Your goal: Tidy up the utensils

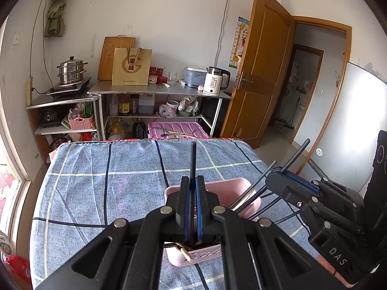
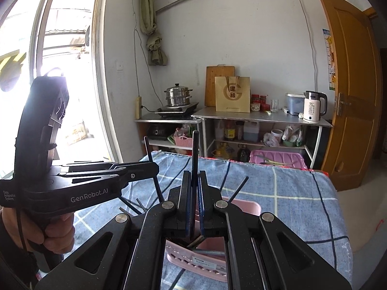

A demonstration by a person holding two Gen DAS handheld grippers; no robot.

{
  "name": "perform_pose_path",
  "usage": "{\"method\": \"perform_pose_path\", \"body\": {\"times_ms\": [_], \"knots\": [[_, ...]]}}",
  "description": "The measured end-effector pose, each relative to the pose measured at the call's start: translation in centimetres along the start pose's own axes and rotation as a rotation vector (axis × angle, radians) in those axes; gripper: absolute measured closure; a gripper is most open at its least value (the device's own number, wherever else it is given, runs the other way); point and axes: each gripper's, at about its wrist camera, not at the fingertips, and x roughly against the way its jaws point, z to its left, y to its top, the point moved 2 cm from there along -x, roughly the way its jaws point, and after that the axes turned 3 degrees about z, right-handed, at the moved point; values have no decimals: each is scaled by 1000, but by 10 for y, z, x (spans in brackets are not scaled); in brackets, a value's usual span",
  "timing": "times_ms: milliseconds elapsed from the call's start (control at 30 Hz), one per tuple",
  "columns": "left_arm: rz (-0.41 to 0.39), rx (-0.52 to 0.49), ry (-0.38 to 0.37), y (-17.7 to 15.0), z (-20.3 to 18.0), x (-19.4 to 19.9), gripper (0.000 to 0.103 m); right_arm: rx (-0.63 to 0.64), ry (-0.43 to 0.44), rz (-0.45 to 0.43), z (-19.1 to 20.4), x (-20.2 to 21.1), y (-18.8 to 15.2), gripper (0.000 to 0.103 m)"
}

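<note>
Item: pink utensil basket (image 1: 241, 188), standing on the blue checked cloth of the surface (image 1: 96, 181), directly below both grippers; several dark chopsticks (image 1: 251, 193) already lean inside it against the far corner, and a pale-tipped utensil lies in its near end. Left gripper (image 1: 192, 188): fingers pressed together, pinching one black chopstick (image 1: 193, 162) that stands upright above the basket. Right gripper (image 2: 194, 186): fingers likewise clamped on a second black chopstick (image 2: 195, 154), also upright, beside the left one; a hand (image 2: 55, 236) grips the left tool's handle. Beyond: steel shelving with a steamer pot (image 1: 71, 71), a paper bag (image 1: 131, 66) and a white kettle (image 1: 215, 81); wooden door (image 1: 261, 67) ajar. Risk, as judged: the two grippers sit close over one narrow opening, so they may knock together; a chopstick let go off-centre could strike the rim, bounce onto the cloth, or tip the light basket
</note>
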Motion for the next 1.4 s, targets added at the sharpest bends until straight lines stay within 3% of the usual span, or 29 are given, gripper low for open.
{"method": "perform_pose_path", "body": {"times_ms": [200, 600, 800, 1300, 1400], "knots": [[48, -9, -1, -9, 2, -10, 98, 13, -3, 64, -1, -10, -8, 98], [107, -8, 13, -19, 5, -22, 97, 24, -9, 87, -1, -7, -13, 94], [51, 2, 13, -16, 4, -4, 80, 35, -20, 57, -1, 4, -10, 91], [-97, 43, 35, -4, 13, 39, 80, 9, -14, 19, -8, 20, -9, 91], [-129, 66, 47, 0, 19, 43, 85, 12, -13, 16, -8, 22, -9, 91]]}}
